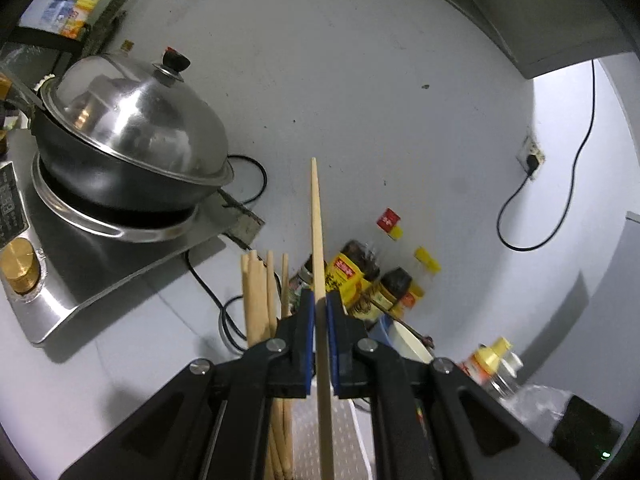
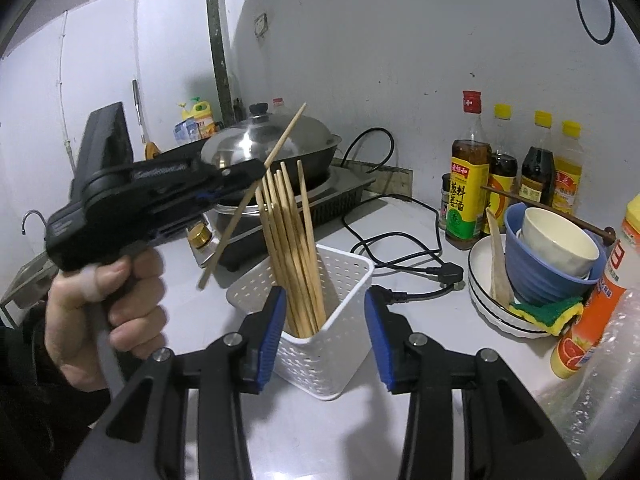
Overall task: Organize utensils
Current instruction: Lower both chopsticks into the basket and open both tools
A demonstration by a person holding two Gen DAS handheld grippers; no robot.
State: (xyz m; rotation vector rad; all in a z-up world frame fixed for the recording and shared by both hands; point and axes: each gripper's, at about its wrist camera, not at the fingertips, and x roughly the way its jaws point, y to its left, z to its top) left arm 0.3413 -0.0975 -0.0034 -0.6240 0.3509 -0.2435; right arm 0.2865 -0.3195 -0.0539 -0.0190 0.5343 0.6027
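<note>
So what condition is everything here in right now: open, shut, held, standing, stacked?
Left gripper: shut on a single wooden chopstick.
Right gripper: open around the white perforated plastic basket, pads off it.
Bundle of wooden chopsticks: standing, leaning, in the basket.
Black wok: covered by a domed steel lid.
Blue bowl: stacked on white plates, cream cup inside.
Sauce bottles: upright, capped.

Yellow bottle label [image 2: 466, 196] reads 料酒 (other labels too blurred).
</note>
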